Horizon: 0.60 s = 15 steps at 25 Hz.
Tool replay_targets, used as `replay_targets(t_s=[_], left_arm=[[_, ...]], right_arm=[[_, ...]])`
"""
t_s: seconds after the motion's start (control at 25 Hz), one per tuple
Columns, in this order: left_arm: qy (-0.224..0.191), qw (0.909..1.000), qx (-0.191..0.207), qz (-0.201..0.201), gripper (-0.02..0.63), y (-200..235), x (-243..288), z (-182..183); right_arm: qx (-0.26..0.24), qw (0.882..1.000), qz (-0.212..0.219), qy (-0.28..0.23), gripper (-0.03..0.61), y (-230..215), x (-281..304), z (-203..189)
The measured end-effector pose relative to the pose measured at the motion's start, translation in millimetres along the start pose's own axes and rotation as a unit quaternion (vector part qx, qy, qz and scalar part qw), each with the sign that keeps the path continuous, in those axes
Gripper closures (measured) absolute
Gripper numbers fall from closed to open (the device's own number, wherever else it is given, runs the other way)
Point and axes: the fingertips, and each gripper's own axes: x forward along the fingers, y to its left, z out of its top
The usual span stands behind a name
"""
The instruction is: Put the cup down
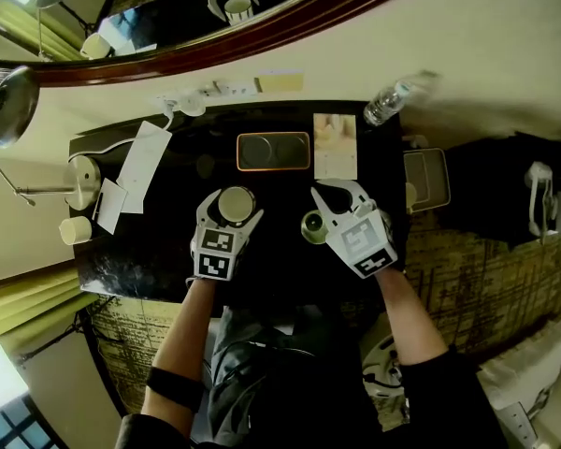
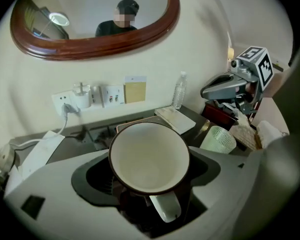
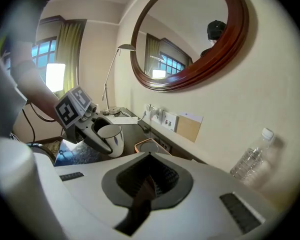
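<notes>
The cup (image 2: pixel 150 159) fills the lower middle of the left gripper view, white inside with a dark rim, its handle turned back toward the camera. The left gripper (image 1: pixel 232 211) has its jaws spread wide around the cup's body and bearing on it. In the right gripper view the cup looks to hang clear of the dark tabletop (image 1: pixel 159 251), though I can't see its base. In the head view it sits centre-left, just below the orange-rimmed tray (image 1: pixel 273 151).

The right gripper (image 1: pixel 327 195) has its jaws closed together with nothing between them. It hovers right of centre, and a green glass (image 1: pixel 312 225) stands just beside it.

My worries, working outward:
- A round wall gives the jaws little purchase, so the cup could twist or slide if I tip the gripper.
- Letting go before the base meets the tabletop would drop it (I'd judge that the likeliest mistake).
- Landing half on the tray's rim would leave it tilted.
- A sideways swing of either gripper could knock the glass, or the water bottle (image 1: pixel 386 104) at upper right.
</notes>
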Motion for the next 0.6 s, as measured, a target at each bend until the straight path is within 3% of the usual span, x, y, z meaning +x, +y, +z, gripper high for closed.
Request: replay_targets(t_s=[0.6], left_arm=[[0.024,0.9996,-0.008,0.012,0.209,-5.9,-11.6,-67.6]], right_arm=[[-0.027,0.999,0.016,0.009,0.563,41.1,-11.3,12.4]])
